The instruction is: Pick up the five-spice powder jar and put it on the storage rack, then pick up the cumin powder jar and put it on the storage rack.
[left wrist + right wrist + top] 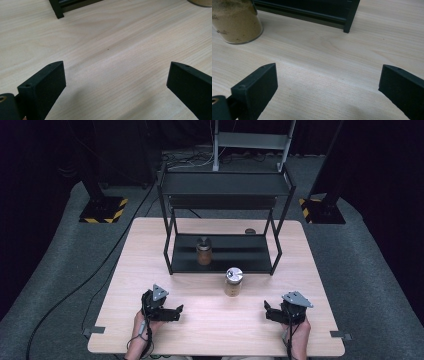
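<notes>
A pale wooden table [150,250] is set on grey carpet in a dark room, with a black two-tier rack [225,220] standing on its far half. At the near edge the left gripper [176,311] is held low over the wood, its jaws spread wide with nothing between them, as is confirmed in the left gripper view by bare grain between the two black pads. The right gripper [266,311] is held likewise at the near right, its jaws also wide apart and empty. Outward from both, a jar [233,281] of tan powder with a silver lid stands upright on the table just in front of the rack's lower shelf, between the two grippers and farther from the person. In the right gripper view the jar [235,21] is seen ahead and off to the left of the jaws, with the rack's foot [348,25] beyond. The right gripper is judged slightly nearer, so a reach forward and inward from that side would be called for. A second, darker jar [203,251] already stands on the lower shelf.
</notes>
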{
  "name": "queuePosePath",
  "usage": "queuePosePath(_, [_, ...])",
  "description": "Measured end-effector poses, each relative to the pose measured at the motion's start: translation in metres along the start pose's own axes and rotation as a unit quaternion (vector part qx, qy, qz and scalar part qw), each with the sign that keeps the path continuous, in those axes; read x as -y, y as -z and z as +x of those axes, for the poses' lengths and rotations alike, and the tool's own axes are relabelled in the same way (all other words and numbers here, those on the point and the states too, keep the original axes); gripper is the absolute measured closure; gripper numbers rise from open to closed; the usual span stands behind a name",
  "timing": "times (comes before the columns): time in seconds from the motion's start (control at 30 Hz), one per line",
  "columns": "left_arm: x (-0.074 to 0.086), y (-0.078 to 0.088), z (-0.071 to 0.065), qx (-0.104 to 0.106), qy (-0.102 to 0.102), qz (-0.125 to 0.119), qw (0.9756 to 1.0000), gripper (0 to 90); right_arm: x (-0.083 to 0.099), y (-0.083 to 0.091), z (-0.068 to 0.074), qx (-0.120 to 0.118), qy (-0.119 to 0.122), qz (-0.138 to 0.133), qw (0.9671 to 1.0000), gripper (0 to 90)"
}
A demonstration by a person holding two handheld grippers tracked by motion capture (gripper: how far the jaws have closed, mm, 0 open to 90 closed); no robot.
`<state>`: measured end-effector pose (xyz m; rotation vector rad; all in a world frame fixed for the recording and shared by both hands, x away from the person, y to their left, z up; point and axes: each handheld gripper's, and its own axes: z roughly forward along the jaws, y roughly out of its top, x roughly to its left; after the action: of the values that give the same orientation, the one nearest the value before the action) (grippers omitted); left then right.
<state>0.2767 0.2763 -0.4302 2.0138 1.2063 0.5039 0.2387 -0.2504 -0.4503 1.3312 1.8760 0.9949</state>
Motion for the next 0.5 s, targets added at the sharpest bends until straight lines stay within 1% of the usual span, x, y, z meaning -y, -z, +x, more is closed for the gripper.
queuePosePath(0.07, [0.003, -0.001, 0.000, -0.001, 0.002, -0.001, 1.0000, 2.0, -0.001, 0.000, 0.000, 0.000, 0.000, 0.002, 1.0000, 0.9])
queuePosePath(0.1, [0.004, -0.001, -0.001, -0.003, 0.004, -0.003, 1.0000, 2.0, -0.001, 0.000, 0.001, 0.001, 0.001, 0.002, 1.0000, 1.0])
queuePosePath(0.13, [0.007, 0.000, -0.003, -0.010, 0.006, -0.009, 0.9999, 1.8, 0.000, 0.000, 0.002, 0.004, 0.002, 0.001, 1.0000, 1.0])
queuePosePath(0.23, [0.010, 0.000, -0.004, -0.011, 0.011, -0.015, 0.9998, 1.7, -0.001, -0.001, 0.002, 0.004, 0.001, 0.004, 1.0000, 1.0])
queuePosePath(0.3, [0.011, -0.001, -0.005, -0.013, 0.010, -0.014, 0.9998, 1.7, -0.002, -0.001, 0.002, 0.004, 0.002, 0.004, 1.0000, 1.0])
queuePosePath(0.37, [0.012, -0.002, -0.005, -0.011, 0.013, -0.012, 0.9998, 1.6, -0.001, -0.001, 0.002, 0.004, 0.002, 0.004, 1.0000, 1.0])
queuePosePath(0.4, [0.012, -0.003, -0.006, -0.014, 0.013, -0.009, 0.9998, 1.5, -0.002, -0.001, 0.002, 0.004, 0.002, 0.004, 1.0000, 1.0])
queuePosePath(0.47, [0.012, -0.003, -0.006, -0.015, 0.011, -0.011, 0.9998, 1.2, -0.001, -0.001, 0.003, 0.005, 0.006, 0.004, 1.0000, 1.0])
queuePosePath(0.5, [0.011, -0.003, -0.006, -0.013, 0.011, -0.007, 0.9998, 1.1, -0.002, -0.001, 0.003, 0.005, 0.007, 0.005, 0.9999, 1.0])
